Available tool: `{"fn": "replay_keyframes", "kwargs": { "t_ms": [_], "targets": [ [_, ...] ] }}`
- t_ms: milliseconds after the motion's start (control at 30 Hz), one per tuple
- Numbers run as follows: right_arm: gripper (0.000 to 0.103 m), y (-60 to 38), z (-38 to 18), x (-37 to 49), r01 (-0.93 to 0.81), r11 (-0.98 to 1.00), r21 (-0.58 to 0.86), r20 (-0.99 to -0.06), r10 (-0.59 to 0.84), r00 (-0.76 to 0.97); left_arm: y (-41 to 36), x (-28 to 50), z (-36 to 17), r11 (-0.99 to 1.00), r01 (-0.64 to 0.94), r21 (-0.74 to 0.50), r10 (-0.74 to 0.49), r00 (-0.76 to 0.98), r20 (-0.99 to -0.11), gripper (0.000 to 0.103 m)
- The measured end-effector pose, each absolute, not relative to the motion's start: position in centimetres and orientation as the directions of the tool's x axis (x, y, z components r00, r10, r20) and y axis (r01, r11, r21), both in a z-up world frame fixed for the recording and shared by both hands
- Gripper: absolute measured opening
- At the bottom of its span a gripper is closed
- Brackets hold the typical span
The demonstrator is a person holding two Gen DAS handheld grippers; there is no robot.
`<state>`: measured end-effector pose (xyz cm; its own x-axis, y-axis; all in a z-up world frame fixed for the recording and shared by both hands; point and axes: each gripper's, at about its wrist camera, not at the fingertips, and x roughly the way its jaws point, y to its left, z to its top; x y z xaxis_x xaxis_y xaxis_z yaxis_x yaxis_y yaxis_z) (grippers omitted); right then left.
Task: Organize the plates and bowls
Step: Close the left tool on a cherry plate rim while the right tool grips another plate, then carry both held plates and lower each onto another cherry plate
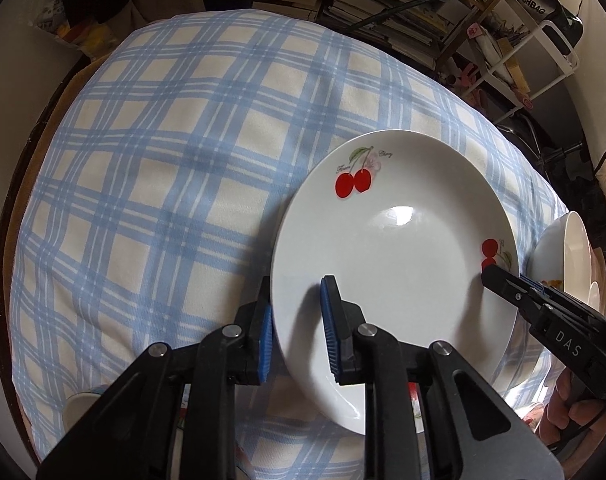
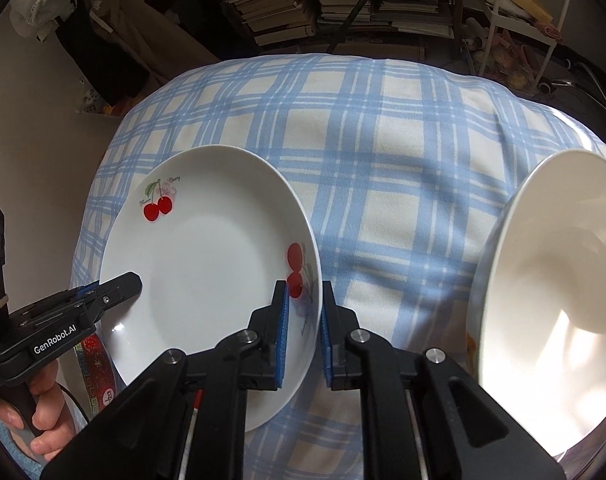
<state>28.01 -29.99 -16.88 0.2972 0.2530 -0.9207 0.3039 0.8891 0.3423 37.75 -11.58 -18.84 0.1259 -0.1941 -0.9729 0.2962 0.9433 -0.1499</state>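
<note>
- White cherry plate (image 1: 395, 248) pinched at opposite rims by left gripper (image 1: 295, 332) and right gripper (image 2: 305, 336).
- Grasp step; next, lift level toward the bowl (image 2: 551, 292) stack.

plate (image 2: 207, 264) on cloth (image 2: 383, 160), bowl (image 2: 551, 292) rt

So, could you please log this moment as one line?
left gripper: shut on cherry plate | right gripper: shut on opposite rim
</note>
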Motion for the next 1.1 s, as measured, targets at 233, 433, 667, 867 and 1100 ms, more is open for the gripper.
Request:
{"fn": "replay_keyframes", "kwargs": {
  "t_ms": [233, 433, 667, 867, 1100],
  "targets": [
    [0.015, -30.0, -15.5, 26.2, 0.267, 0.889, 0.373, -0.904, 0.283, 0.32, -11.8, 36.5, -17.9, 0.941, 0.313, -0.129, -0.173, 0.117, -0.978, 0.023],
    [0.013, -29.9, -14.4, 25.0, 0.251, 0.889, 0.382, -0.896, 0.291, 0.335, -11.2, 35.2, -17.7, 0.938, 0.305, -0.164, -0.197, 0.082, -0.977, 0.023],
    [0.012, -30.1, -13.6, 22.9, 0.252, 0.879, 0.404, -0.886, 0.308, 0.346, -11.0, 32.9, -16.7, 0.937, 0.314, -0.155, -0.189, 0.081, -0.979, 0.023],
    [0.013, -30.8, -12.6, 20.5, 0.27, 0.866, 0.422, -0.877, 0.315, 0.362, -11.5, 30.5, -15.4, 0.931, 0.335, -0.144, -0.185, 0.094, -0.978, 0.023],
    [0.012, -31.5, -11.3, 17.0, 0.283, 0.869, 0.406, -0.883, 0.294, 0.365, -12.8, 27.1, -13.9, 0.926, 0.358, -0.117, -0.17, 0.122, -0.978, 0.023]
  ]
}}
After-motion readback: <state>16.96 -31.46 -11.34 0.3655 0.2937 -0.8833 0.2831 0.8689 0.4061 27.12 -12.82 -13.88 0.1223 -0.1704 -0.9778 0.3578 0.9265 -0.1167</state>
